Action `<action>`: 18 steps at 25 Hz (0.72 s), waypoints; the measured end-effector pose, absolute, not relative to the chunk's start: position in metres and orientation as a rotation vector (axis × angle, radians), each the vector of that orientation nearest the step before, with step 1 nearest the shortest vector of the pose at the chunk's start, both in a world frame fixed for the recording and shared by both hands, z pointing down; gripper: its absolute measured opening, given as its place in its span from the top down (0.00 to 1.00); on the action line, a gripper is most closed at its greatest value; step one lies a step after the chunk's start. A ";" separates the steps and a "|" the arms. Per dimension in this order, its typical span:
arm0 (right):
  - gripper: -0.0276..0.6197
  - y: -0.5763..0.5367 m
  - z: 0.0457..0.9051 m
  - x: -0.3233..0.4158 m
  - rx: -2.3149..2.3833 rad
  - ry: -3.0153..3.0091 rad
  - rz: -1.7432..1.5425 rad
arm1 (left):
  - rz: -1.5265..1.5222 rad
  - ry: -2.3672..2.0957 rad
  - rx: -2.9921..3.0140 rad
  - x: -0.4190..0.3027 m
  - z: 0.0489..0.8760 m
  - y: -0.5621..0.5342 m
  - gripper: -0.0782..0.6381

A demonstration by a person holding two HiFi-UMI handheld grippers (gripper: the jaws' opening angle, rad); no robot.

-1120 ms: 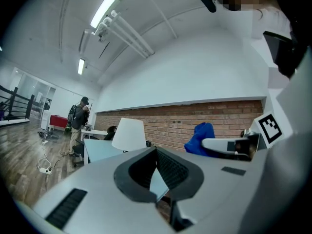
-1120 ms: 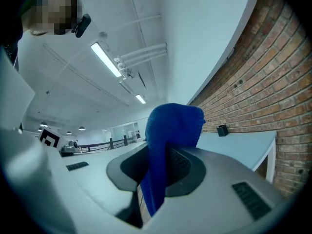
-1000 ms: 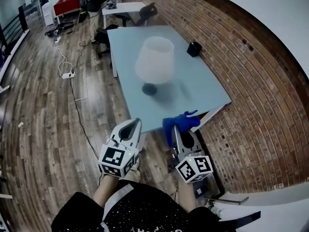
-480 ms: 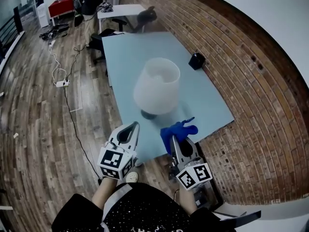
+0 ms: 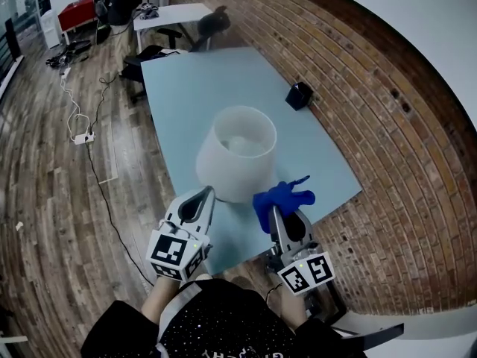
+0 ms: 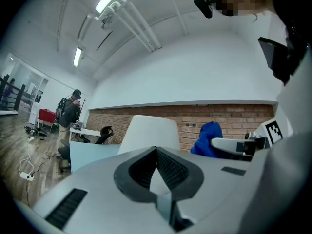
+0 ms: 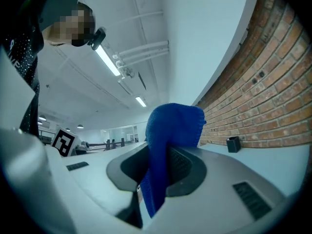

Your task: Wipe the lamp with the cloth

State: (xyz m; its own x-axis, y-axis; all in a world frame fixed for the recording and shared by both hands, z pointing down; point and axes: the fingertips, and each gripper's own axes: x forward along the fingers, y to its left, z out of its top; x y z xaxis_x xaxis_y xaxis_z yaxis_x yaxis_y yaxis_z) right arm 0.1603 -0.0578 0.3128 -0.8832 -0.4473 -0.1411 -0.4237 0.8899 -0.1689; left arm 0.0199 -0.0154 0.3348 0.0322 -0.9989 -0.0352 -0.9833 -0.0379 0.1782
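Nearing the lamp (image 5: pixel 237 154), the person now stands at the near edge of the pale blue surface (image 5: pixel 186 73). A second ago the lamp sat well farther from both tongs. The right tongs (image 5: pixel 276 213) are clamped on the blue cloth (image 5: pixel 283 198), which is held just beside the lamp's lower right and seems not yet to touch it. The left tongs (image 5: pixel 208 194) are pressed together, empty, near its lower left. Wiping looks ready to begin. A small black box (image 5: pixel 299 95) sits well apart by the brick wall, and nothing blocks the way.
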 end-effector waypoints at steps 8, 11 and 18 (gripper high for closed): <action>0.84 -0.092 0.244 0.145 -0.563 2.835 0.090 | -0.254 -2.168 2.108 0.004 0.329 -0.036 0.88; 0.84 -0.103 0.229 0.137 -0.562 2.812 0.139 | -0.208 -2.195 2.095 0.002 0.326 -0.039 0.88; 0.84 -0.117 0.245 0.115 -0.620 2.841 0.211 | -0.169 -2.262 2.021 -0.007 0.331 -0.035 0.88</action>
State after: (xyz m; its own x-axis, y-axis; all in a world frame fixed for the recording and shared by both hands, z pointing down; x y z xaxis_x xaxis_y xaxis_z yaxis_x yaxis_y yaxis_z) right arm 0.1148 -0.1175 0.2453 -0.8855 -0.3927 -0.2485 -0.4251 0.9005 0.0915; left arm -0.0074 -0.0351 0.3307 -0.1116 -0.9937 0.0032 -0.9822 0.1108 0.1514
